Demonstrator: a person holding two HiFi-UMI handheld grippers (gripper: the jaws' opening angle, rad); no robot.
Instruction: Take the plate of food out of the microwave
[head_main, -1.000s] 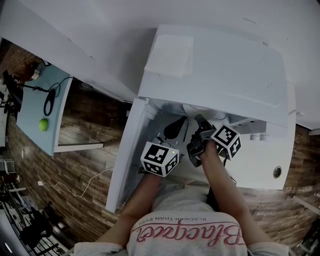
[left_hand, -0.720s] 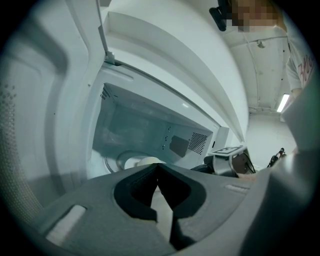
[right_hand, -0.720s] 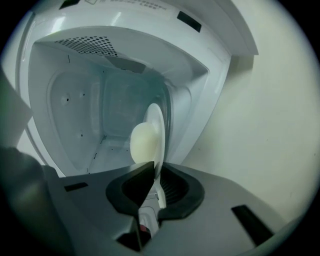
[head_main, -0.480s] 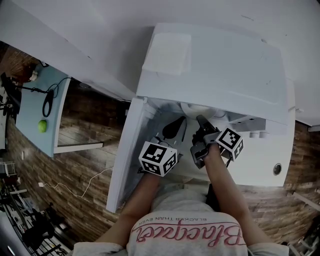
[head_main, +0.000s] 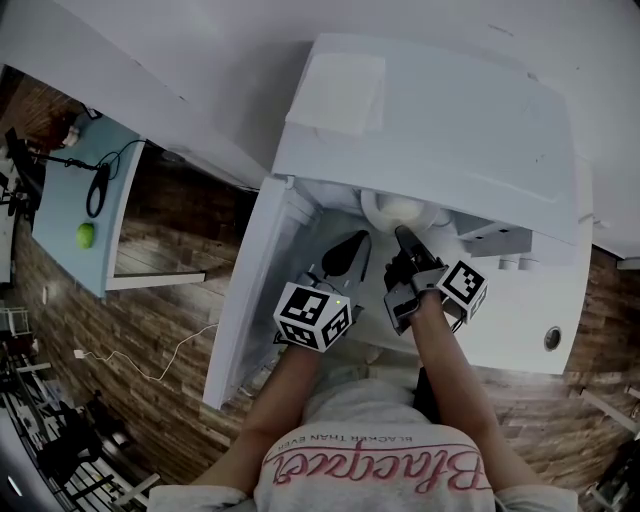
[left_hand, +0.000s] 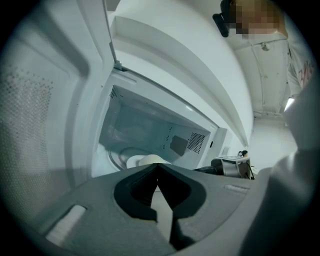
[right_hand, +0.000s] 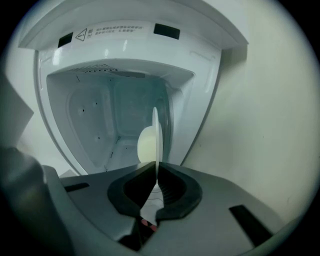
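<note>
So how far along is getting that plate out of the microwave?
Done: the microwave door stands open. In hand: the right tongs are closing on the rim of the plate, which carries pale food. Left: the plate sits inside the microwave and must come out. The left tongs are shut and empty.

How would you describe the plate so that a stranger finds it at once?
Look into the white microwave with the open door. In its cavity is a thin white plate bearing pale, rounded food. Alone there, its rim sits between the closing jaws of the right gripper.
</note>
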